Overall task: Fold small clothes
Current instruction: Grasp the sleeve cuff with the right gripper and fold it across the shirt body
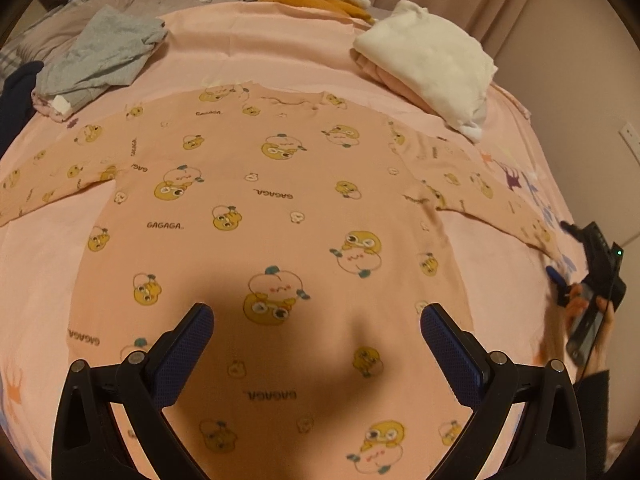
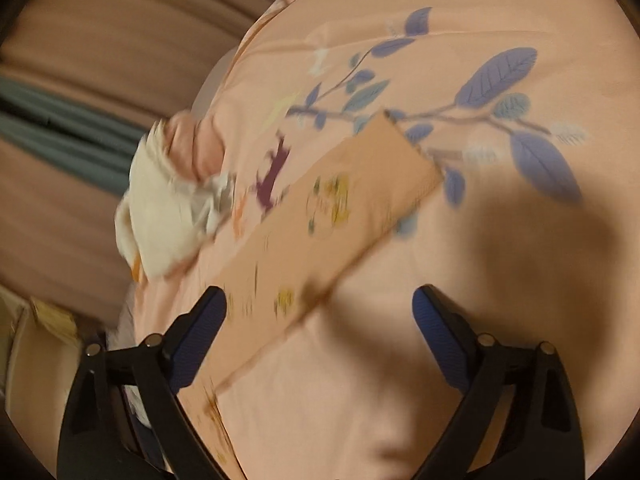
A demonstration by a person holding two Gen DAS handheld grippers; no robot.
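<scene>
We're hovering both tongs, left (image 1: 316, 320) and right (image 2: 320, 308), spread and empty over the flat-laid shirt (image 1: 260, 200), right lining up on its sleeve (image 2: 320, 220) for the first fold.

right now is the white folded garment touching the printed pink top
Apart. The left wrist view shows bare pink sheet between the white folded garment and the printed pink top.
</scene>
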